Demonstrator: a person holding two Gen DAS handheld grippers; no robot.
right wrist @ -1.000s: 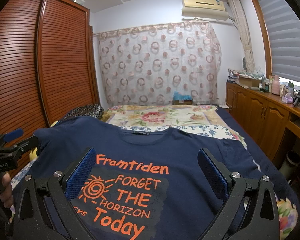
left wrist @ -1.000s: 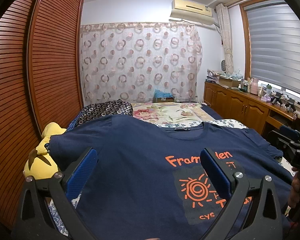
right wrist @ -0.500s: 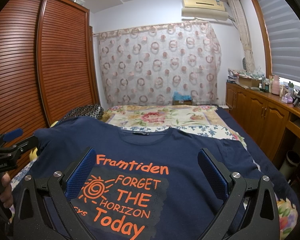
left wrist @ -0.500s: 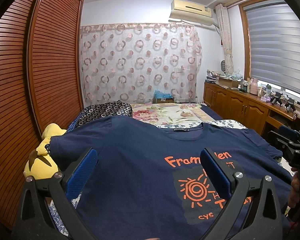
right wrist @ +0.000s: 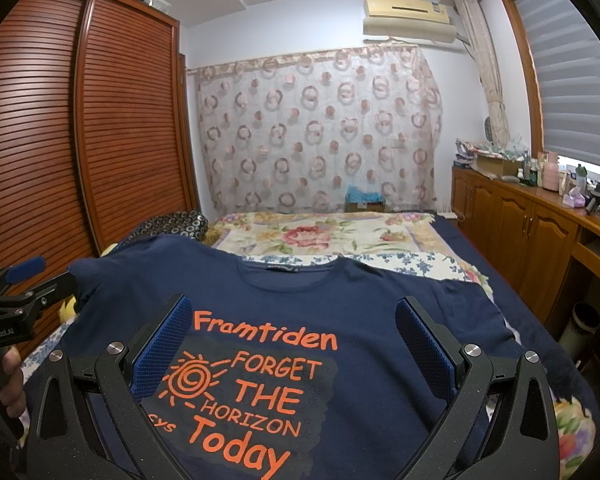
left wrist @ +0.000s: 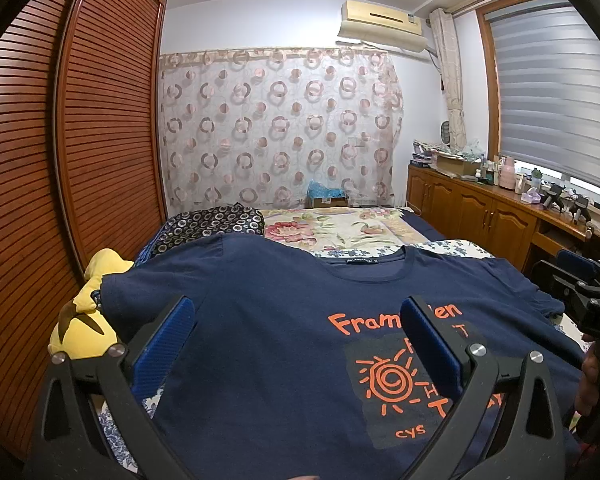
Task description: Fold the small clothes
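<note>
T-shirt (right wrist: 364, 312) lies flat on bed, collar pointing away from both wide-open, empty claws: left claw (left wrist: 296, 332), right claw (right wrist: 294, 332).

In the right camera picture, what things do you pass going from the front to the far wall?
Right tool → navy T-shirt → flowery bedspread → blue bag in a box → circle-patterned curtain.

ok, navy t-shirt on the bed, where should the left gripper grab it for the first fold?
Probably the left sleeve edge, coming in from the wardrobe side. The t-shirt lies flat, print up, collar away, so that sleeve sticks out as a free flap. The left gripper is open above it.
</note>
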